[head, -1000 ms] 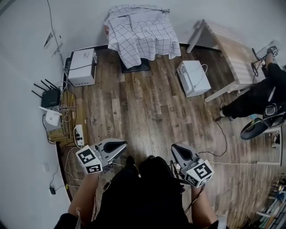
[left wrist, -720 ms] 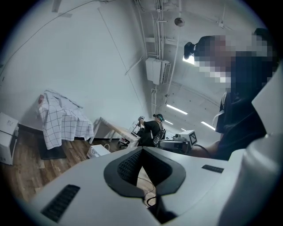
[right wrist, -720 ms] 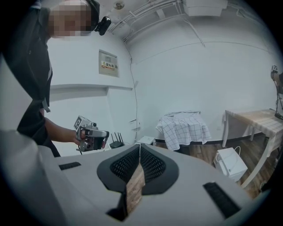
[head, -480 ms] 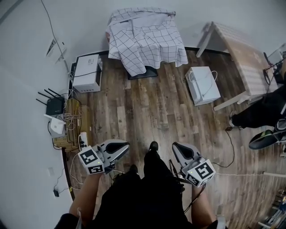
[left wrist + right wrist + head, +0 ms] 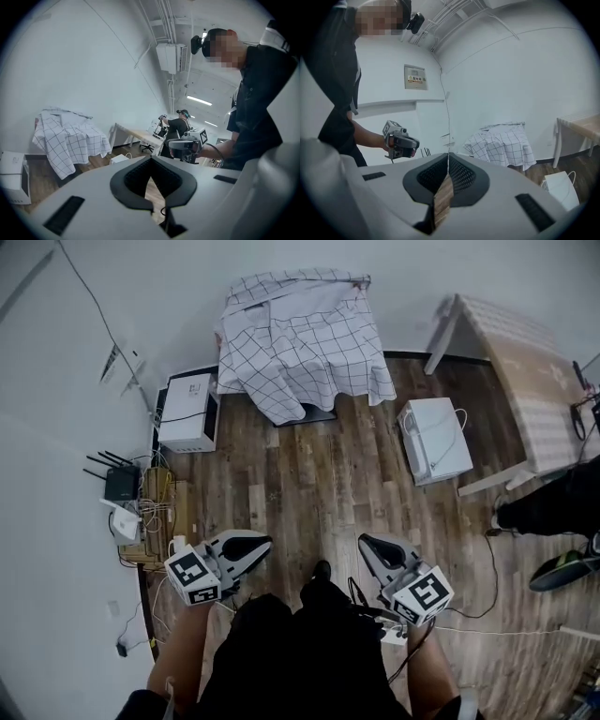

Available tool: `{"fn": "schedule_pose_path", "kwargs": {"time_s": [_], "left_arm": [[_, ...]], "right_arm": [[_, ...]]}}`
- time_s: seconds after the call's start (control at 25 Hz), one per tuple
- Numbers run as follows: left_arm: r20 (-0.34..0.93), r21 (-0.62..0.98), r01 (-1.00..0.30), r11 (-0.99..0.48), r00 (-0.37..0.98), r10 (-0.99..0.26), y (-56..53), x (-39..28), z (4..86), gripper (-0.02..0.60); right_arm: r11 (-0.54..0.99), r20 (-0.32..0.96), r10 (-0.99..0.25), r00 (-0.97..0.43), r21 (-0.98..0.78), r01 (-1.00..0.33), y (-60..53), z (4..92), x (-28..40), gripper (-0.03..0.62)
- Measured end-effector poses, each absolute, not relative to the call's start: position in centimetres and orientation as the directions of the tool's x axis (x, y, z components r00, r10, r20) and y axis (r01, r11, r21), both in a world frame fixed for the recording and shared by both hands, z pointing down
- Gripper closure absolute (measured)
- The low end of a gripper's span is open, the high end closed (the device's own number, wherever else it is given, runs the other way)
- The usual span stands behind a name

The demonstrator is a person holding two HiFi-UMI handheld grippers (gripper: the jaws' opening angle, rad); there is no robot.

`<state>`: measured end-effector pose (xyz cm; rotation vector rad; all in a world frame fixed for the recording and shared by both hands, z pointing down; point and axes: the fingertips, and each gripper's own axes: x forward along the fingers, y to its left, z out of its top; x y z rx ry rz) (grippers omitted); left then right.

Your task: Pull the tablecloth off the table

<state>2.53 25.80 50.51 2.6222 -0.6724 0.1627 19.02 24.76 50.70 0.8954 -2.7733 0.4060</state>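
The left tongs [image 5: 261, 543] and right tongs [image 5: 366, 542] are closed tight, holding nothing. The tablecloth [image 5: 300, 343] lies well ahead of them, nearer than before. More walking is needed.

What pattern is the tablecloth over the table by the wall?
The tablecloth is white with a thin dark grid, clearest in the head view.

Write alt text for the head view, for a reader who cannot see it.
From above, a person on a wooden floor holds the left gripper and right gripper, both shut and empty, facing a rumpled checked tablecloth draped by the far wall.
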Motion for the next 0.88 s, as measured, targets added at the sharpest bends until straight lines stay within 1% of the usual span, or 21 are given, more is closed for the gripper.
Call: {"fn": "schedule_pose_path", "kwargs": {"time_s": [0.16,0.4,0.52,0.72,0.88], "left_arm": [[0.232,0.345,-0.528,-0.776,0.849,-0.475,23.2,3.1,50.0,0.575],[0.182,0.356,-0.555,-0.752,0.83,-0.527,19.4,2.7,49.0,0.575],[0.144,0.362,-0.538,-0.762,0.839,-0.524,16.6,2.0,49.1,0.575],[0.135,0.372,-0.532,-0.761,0.842,-0.522,9.4,0.0,50.2,0.575],[0.128,0.385,-0.494,-0.78,0.865,-0.485,3.1,-1.3,50.1,0.575]], "right_arm": [[0.808,0.264,-0.501,-0.825,-0.2,-0.554,22.1,50.9,19.7,0.574],[0.835,0.257,-0.46,-0.85,-0.199,-0.513,17.5,50.9,18.8,0.574],[0.84,0.265,-0.455,-0.85,-0.188,-0.508,15.0,51.2,17.9,0.574],[0.828,0.309,-0.465,-0.83,-0.181,-0.531,9.7,51.9,16.7,0.574],[0.801,0.33,-0.496,-0.803,-0.183,-0.57,3.9,50.8,15.2,0.574]]}}
